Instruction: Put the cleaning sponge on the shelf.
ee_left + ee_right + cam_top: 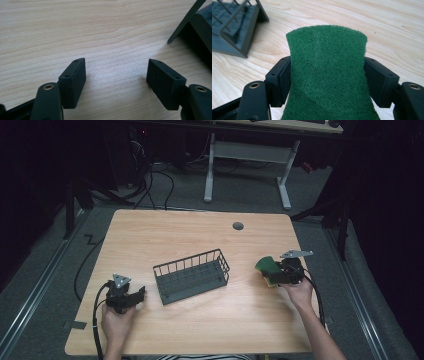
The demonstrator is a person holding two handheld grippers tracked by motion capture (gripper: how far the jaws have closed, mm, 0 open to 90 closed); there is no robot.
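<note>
sponge (327, 72) pickup looks done: the green scouring pad with its yellow underside sits clamped between the fingers (279, 80) of the right gripper (278, 274), which pinch its sides hard enough that the green face bows in at the waist. in the high view it is held over the right part of the counter (200, 227), apart from the dark wire basket (191, 275) that stands near the middle. from the right gripper view the sponge appears lifted off the wood, though the contact underneath is hidden.

left gripper (131, 296) rests low at the near left of the counter, fingers (73, 80) spread wide with bare wood between them, holding nothing; a corner of the basket shows at the edge of its view.

judging by the layout, the likely aim is to put the sponge in the basket. if so, the grasp is finished and the carry across to the basket, the lowering inside its walls and the release are all left. the basket looks to have nothing in it yet.
</note>
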